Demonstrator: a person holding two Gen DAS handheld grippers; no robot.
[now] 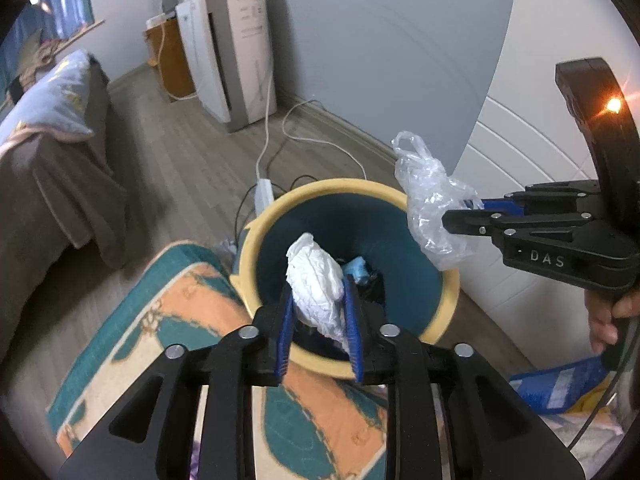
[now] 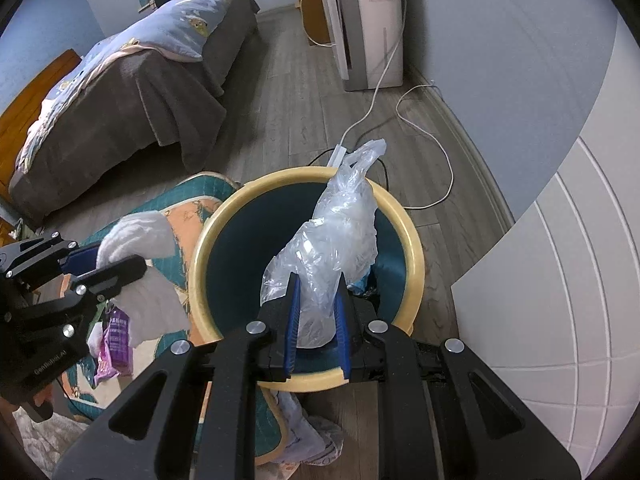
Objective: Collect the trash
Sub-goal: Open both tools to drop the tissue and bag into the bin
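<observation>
A round bin with a yellow rim (image 1: 320, 188) and dark teal inside stands on the wood floor. My left gripper (image 1: 318, 292) is shut on a crumpled white tissue (image 1: 316, 276), seen against the bin's mouth. From the right wrist view this gripper (image 2: 120, 258) and its tissue (image 2: 136, 228) sit just left of the bin rim (image 2: 296, 174), above the rug. My right gripper (image 2: 318, 280) is shut on a clear plastic bag (image 2: 340, 232) that stands up over the bin's opening. It also shows as the right gripper (image 1: 460, 210) with the bag (image 1: 428, 204) at the rim's right. A blue scrap (image 1: 358, 270) lies inside the bin.
A teal and orange rug (image 1: 188, 320) lies left of the bin, with a purple packet (image 2: 116, 336) on it. Behind the bin are a power strip (image 1: 264, 194) and cables. A bed (image 2: 120, 92), a white appliance (image 2: 368, 24) and a white door (image 2: 560, 280) surround the spot.
</observation>
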